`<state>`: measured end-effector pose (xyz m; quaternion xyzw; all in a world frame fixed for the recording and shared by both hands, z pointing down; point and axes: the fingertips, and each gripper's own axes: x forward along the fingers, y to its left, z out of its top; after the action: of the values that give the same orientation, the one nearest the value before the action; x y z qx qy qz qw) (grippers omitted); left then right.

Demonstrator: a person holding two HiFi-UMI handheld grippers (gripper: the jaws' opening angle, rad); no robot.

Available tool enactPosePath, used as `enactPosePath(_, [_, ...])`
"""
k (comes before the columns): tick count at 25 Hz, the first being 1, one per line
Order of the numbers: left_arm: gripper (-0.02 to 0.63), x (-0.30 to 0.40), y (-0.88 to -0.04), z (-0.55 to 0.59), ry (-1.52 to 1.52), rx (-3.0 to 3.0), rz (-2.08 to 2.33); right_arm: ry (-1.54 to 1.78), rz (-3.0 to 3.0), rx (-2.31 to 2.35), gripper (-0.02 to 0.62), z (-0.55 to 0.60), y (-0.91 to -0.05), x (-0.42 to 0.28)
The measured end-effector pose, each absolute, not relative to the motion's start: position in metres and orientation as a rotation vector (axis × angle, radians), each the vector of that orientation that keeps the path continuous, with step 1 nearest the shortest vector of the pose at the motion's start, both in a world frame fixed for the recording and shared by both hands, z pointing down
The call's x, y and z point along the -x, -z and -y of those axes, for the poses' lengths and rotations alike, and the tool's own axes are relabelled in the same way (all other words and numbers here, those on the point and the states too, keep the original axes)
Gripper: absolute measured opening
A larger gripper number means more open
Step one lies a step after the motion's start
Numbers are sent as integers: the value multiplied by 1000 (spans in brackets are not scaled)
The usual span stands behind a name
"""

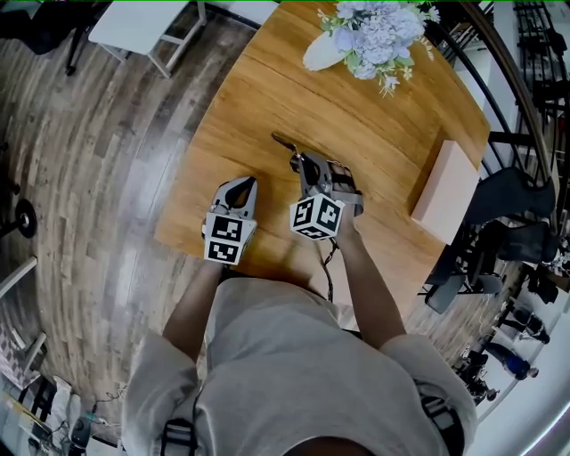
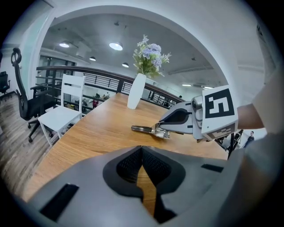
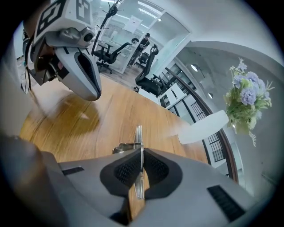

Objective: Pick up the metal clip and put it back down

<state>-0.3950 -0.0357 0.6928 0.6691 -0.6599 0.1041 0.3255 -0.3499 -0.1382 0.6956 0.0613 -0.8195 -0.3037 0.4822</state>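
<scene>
The metal clip (image 1: 283, 142) is a slim silver clip with a long handle. It is pinched between the pads of my right gripper (image 1: 298, 163), which is shut on it. In the right gripper view the clip (image 3: 139, 137) stands edge-on between the jaws of the right gripper (image 3: 141, 170), its handle sticking out ahead. From the left gripper view the clip (image 2: 148, 130) hangs low over the wooden table (image 2: 97, 128); I cannot tell whether it touches. My left gripper (image 1: 242, 185) is shut and empty, a little left of the right one.
A white vase (image 1: 325, 52) of pale blue flowers (image 1: 374, 31) stands at the table's far side. A pink box (image 1: 443, 191) lies near the right edge. A white side table (image 1: 142, 27) stands on the floor to the left, beyond the table's edge.
</scene>
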Motion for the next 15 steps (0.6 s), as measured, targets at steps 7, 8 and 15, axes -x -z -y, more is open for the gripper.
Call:
enactPosePath(7, [23,393,-693,37,-289,-1765,1716,764,1976,-177,29,140,-700,346])
enactPosePath(8, [23,393,-693,37,-291,-1767,1713,766,1972,-184,29,141,-701,345])
enactPosePath(15, [23,388,-694,37,-298,-1763,1704,733,1975,-194,31,136,-709,338])
